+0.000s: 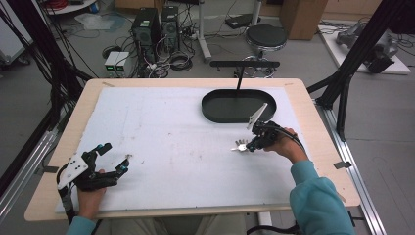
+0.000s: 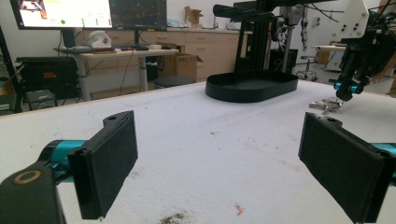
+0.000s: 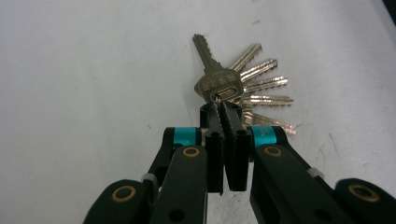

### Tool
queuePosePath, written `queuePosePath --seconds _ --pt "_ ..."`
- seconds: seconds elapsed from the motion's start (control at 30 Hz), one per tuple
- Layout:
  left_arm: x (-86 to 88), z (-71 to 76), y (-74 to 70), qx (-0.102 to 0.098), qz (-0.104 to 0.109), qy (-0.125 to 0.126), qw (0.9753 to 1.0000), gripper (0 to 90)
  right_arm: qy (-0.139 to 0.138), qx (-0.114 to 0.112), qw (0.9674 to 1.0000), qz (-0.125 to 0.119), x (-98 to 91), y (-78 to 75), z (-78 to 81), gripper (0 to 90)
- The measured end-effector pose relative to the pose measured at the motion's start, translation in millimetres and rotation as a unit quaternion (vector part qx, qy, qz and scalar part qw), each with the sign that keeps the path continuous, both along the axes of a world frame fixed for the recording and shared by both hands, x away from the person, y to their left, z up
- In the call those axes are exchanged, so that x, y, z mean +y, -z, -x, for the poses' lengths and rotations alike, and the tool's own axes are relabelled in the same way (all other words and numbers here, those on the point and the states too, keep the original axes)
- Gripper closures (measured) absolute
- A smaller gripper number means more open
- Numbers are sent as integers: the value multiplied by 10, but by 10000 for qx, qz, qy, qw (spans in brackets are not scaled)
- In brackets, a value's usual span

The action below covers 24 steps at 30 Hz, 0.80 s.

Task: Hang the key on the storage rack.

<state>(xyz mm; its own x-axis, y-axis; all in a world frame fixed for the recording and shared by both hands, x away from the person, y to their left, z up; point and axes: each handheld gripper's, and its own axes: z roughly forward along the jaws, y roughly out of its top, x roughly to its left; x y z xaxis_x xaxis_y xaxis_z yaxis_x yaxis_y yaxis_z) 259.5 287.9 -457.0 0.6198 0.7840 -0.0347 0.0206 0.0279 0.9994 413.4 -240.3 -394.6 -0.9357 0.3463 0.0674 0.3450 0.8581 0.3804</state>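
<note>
— So, what do we see around us, starting with the biggest things?

— We see a workshop floor with computer towers (image 1: pixel 154 27), a round stool (image 1: pixel 265 36) and tangled cables, and in the left gripper view a monitor (image 2: pixel 65 13) over wooden cabinets. Our table (image 1: pixel 313 122) has a pale wood rim under a white, slightly grainy, scuffed sheet (image 1: pixel 171 142).

— And on the sheet?

— We see a black oval tray (image 1: pixel 238 106), smooth and low-walled, at the far right. Nearer us the right gripper (image 1: pixel 254 145) has its jaws pinched together on a bunch of keys (image 3: pixel 243 91): silvery, toothed metal blades fanned flat on the sheet, just short of the tray.

— The other hand?

— Our left gripper (image 1: pixel 116 157) rests near the front left corner, its flat black matte pads (image 2: pixel 109 161) spread wide with nothing between them.
</note>
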Motion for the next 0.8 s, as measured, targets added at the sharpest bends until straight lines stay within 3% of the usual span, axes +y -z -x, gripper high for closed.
queuePosePath --seconds 0.2,0.23,0.43,0.6,0.63,0.67,0.73,0.77,0.8 --pt "1 -1 0 -1 -3 6 10000 121 326 21 9986 -418 -47 -85 -1 889" --pt "1 -2 0 5 15 3 10000 121 535 72 9969 -572 -78 -117 -7 889" --pt "1 -2 0 -1 14 1 10000 121 777 -140 9918 -1007 -169 -304 -29 889" --pt "2 -2 0 7 16 9 10000 121 1028 -351 9823 -1526 -243 -543 -56 888" --pt "0 -2 0 4 23 6 10000 121 1028 -351 9823 -1526 -243 -543 -56 888" --pt "2 -2 0 5 16 9 10000 121 1082 -486 9781 -1709 -272 -661 -87 888" --pt "2 -3 0 13 25 13 10000 121 1102 -530 9767 -1763 -277 -699 -100 888" --pt "5 -4 -1 14 17 11 10000 121 1164 -649 9736 -1851 -285 -819 -138 888" --pt "3 -4 0 6 19 8 10000 121 1180 -692 9727 -1875 -286 -856 -153 888"
